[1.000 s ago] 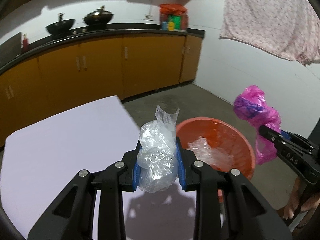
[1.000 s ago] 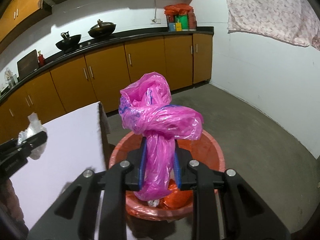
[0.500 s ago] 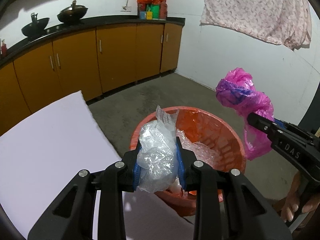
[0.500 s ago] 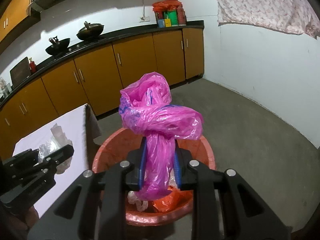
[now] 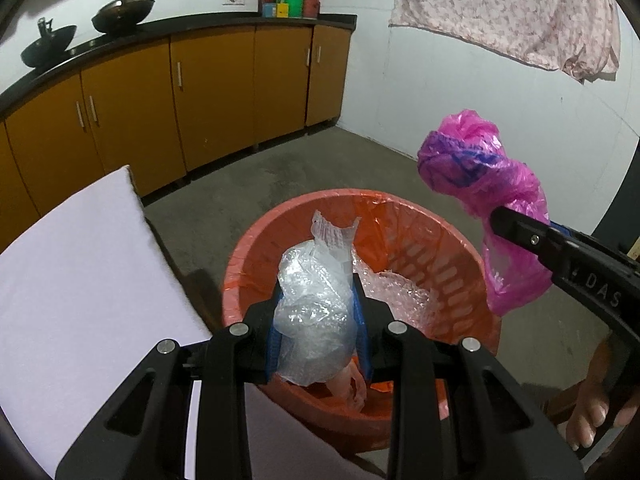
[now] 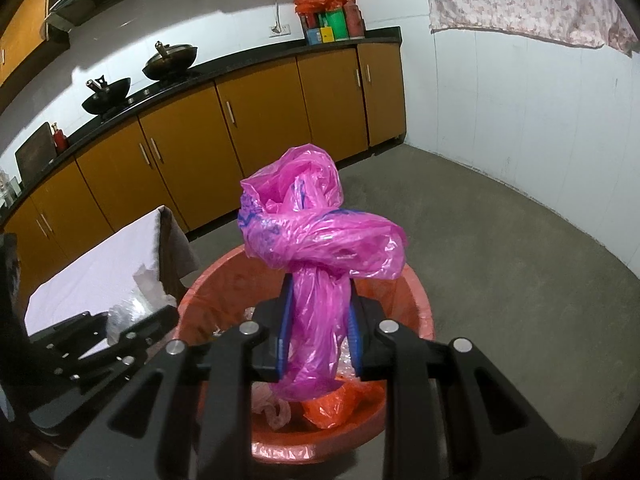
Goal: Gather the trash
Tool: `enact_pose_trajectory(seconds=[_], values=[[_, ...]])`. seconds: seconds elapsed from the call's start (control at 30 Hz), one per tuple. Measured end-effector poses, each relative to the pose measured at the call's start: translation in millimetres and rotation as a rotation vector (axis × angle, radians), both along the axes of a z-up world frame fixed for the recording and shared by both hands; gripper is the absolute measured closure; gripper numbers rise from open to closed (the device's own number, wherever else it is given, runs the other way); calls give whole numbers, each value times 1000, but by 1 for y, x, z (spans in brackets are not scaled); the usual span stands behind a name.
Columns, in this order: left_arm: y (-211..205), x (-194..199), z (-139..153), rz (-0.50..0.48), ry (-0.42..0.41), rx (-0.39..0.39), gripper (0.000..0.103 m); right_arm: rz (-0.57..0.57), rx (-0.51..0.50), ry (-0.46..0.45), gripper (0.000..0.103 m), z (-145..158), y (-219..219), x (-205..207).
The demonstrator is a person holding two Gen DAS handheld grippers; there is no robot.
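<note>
My left gripper is shut on a crumpled wad of clear plastic wrap, held over the near rim of an orange bin on the floor. Clear and orange plastic scraps lie inside the bin. My right gripper is shut on a knotted pink plastic bag, held above the same orange bin. In the left wrist view the pink bag hangs at the bin's right side. In the right wrist view the left gripper shows at lower left with the clear wrap.
A table with a white cloth stands just left of the bin. Orange kitchen cabinets with a black counter run along the back wall, with woks on it. A patterned cloth hangs on the right wall. Bare concrete floor lies right of the bin.
Both grippers have moved forward and down over the orange bin, each keeping its load. The left gripper has gone from above the table edge to above the bin.
</note>
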State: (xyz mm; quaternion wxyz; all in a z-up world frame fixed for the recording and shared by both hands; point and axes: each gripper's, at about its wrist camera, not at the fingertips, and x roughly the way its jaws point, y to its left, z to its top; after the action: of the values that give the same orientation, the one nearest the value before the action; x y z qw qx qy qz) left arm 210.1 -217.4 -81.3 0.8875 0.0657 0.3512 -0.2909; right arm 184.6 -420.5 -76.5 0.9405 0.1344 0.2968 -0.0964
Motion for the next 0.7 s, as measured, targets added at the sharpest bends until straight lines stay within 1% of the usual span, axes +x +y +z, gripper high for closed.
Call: enact_pose_trajectory(seconds=[0.13, 0.2, 0.23, 0.27, 0.33, 0.4, 0.53, 0.57, 0.6, 0.63, 0.7], values=[[-7, 5, -5, -19, 14, 3, 72, 3, 20, -3, 78, -4, -4, 4], [-11, 6, -8, -23, 24, 7, 70, 9, 39, -8, 74, -6, -6, 5], [-13, 7, -10, -23, 28, 11, 67, 10, 45, -11, 73, -6, -7, 5], [-14, 8, -12, -24, 32, 13, 61, 12, 53, -16, 71, -7, -9, 6], [-15, 10, -16, -22, 44, 18, 54, 14, 65, -23, 68, -8, -12, 5], [-13, 11, -19, -15, 53, 18, 52, 14, 73, -29, 60, -10, -13, 4], [-5, 13, -21, 8, 73, 9, 52, 2, 77, -33, 51, -13, -18, -1], [-2, 13, -20, 15, 71, 7, 50, -4, 78, -34, 47, -14, -19, -4], [3, 11, -17, 25, 67, 5, 49, -14, 76, -37, 42, -13, -20, -8], [10, 9, -13, 38, 57, -1, 45, -25, 70, -40, 38, -13, -21, -12], [21, 3, -7, 58, 38, -10, 39, -47, 54, -55, 22, -9, -22, -22]])
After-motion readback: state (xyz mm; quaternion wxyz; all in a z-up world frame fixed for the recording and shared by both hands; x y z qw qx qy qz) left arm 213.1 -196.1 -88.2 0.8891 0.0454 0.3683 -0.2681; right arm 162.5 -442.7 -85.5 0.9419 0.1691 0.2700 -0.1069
